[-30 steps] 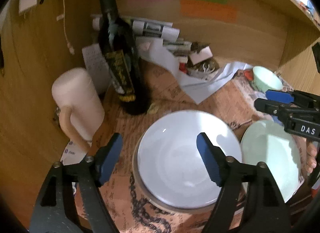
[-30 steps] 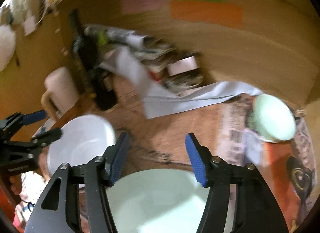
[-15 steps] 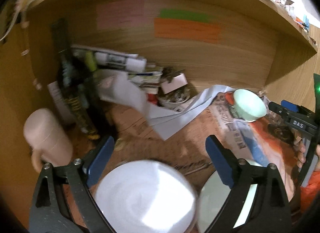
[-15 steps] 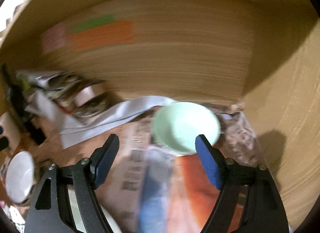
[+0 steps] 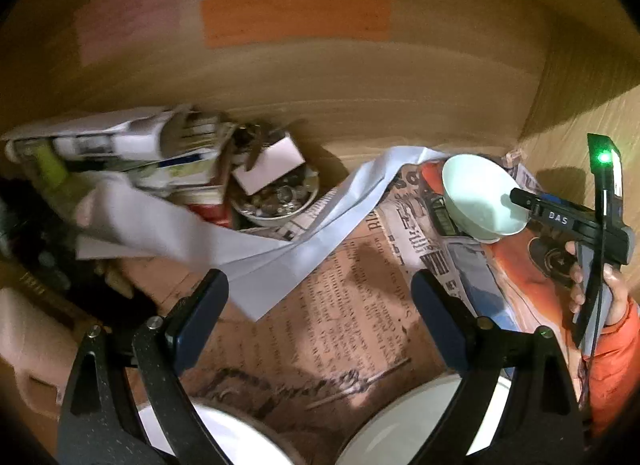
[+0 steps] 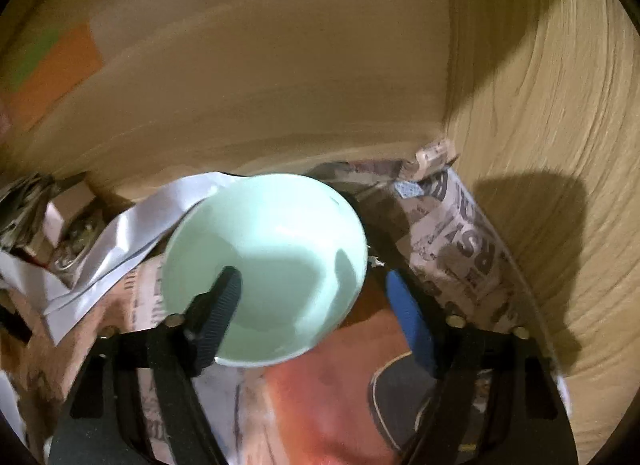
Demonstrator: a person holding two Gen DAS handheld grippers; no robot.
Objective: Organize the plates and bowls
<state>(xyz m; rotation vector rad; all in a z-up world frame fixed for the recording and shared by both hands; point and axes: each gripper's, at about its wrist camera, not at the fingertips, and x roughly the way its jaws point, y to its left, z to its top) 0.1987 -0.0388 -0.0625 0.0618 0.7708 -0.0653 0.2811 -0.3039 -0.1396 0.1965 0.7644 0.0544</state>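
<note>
Right wrist view: the right tongs straddle the rim of the mint-green bowl, one finger inside it and the blue-padded one outside; the jaws are closing, yet the pads do not visibly press on the rim. The bowl sits tilted on newspaper in the right back corner of a wooden cubby, whose side wall and back wall stand close around it, leaving little room on that side.

In the left wrist view the left tongs hang released and wide over the bare middle of the newspaper, the freest stretch of floor. At that view's bottom edge a white plate and a pale plate lie side by side beneath the tongs. A long white paper sheet trails across the middle toward the bowl. Behind it, a small dish of metal bits with a white card on top stands against a heap of rolled papers. A hand in an orange sleeve grips the right handle.
</note>
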